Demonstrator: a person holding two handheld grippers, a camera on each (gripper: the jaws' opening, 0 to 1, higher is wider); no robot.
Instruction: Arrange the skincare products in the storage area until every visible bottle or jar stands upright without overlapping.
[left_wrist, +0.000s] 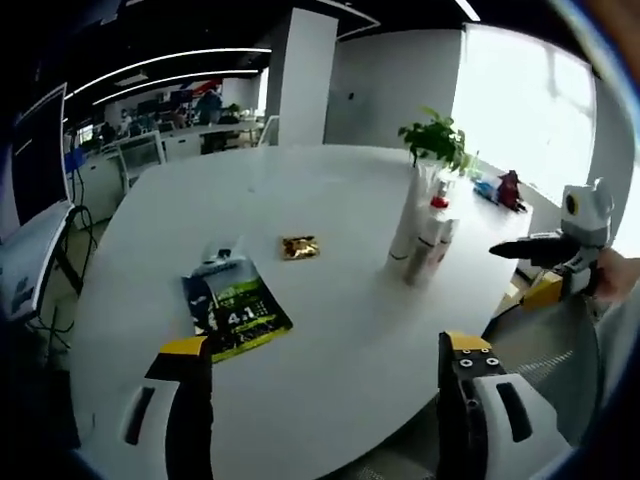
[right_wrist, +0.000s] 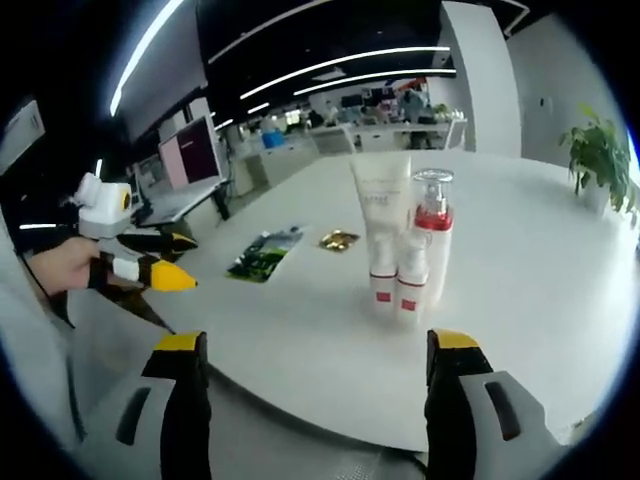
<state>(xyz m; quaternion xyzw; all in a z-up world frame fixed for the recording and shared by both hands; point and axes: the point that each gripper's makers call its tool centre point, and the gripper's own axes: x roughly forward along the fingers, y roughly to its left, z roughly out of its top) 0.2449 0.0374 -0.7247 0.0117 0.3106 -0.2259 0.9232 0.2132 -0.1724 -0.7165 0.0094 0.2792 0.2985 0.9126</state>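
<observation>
Here the skincare things stand close together near one edge of the big white table (right_wrist: 560, 290). In the right gripper view they are a tall white tube (right_wrist: 382, 200) at the back, a pump bottle (right_wrist: 434, 232) with a red neck beside it, and two small white bottles (right_wrist: 398, 280) in front. All four stand upright and look as if they touch, though that is hard to tell. A green packet (left_wrist: 234, 303) lies flat nearer the middle of the table, with a small gold wrapper (left_wrist: 299, 246) just beside it. A leafy plant (left_wrist: 437, 139) stands at the far edge behind the bottles.

The right gripper (right_wrist: 315, 355) hangs off the table's near edge, its jaws spread wide and holding nothing. The left gripper (left_wrist: 325, 355) is over the table's near edge too, jaws wide apart and empty.
</observation>
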